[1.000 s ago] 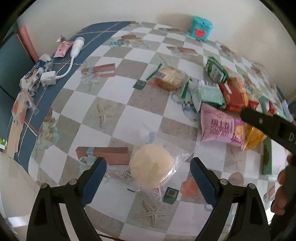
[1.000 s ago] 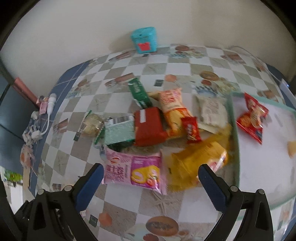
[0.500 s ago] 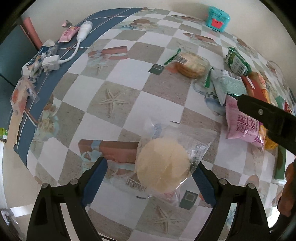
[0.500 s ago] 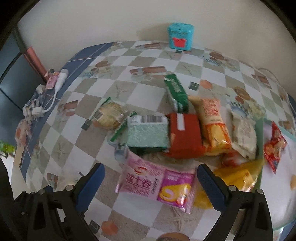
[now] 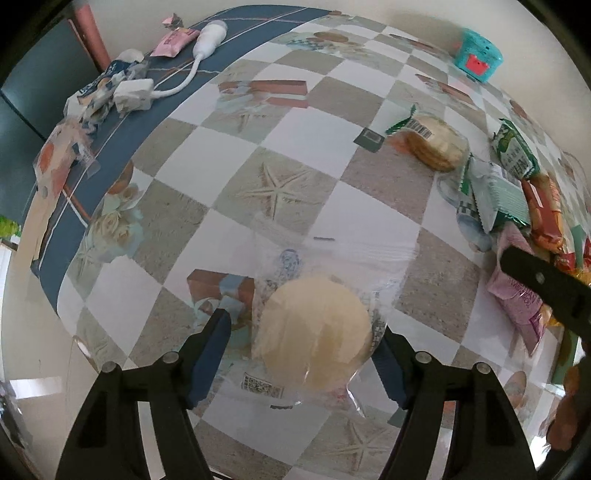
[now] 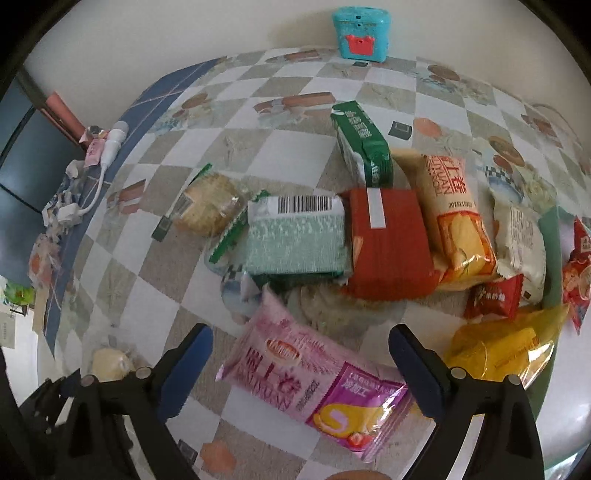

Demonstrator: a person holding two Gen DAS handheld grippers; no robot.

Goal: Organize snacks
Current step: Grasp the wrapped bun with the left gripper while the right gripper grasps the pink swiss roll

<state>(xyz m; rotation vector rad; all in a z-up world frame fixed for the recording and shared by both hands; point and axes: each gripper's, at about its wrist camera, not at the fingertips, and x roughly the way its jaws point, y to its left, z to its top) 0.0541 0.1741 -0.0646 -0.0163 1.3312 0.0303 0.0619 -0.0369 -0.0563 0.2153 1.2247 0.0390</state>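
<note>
A pale round cake in a clear wrapper (image 5: 314, 332) lies on the checked tablecloth between the fingers of my left gripper (image 5: 299, 354). Its jaws are closing; the blue pads stand at the wrapper's sides without pressing the cake. My right gripper (image 6: 301, 343) hangs over a pink snack packet (image 6: 306, 373), its wide jaws closing slightly and clear of the packet. Behind it lie a pile of snacks: a pale green packet (image 6: 295, 240), a red one (image 6: 388, 243), an orange one (image 6: 458, 221), a dark green one (image 6: 364, 147) and a yellow bag (image 6: 502, 347).
A green-rimmed tray (image 6: 552, 258) at the right holds a red snack bag (image 6: 580, 273). A teal box (image 6: 360, 33) stands by the wall. A white charger with cable (image 5: 133, 94) and crumpled wrappers lie on the blue border near the table's left edge.
Both grippers came down closer to the table. The left one closed in around the round cake with narrower jaws. The right one shifted left, from the yellow bag to the pink packet.
</note>
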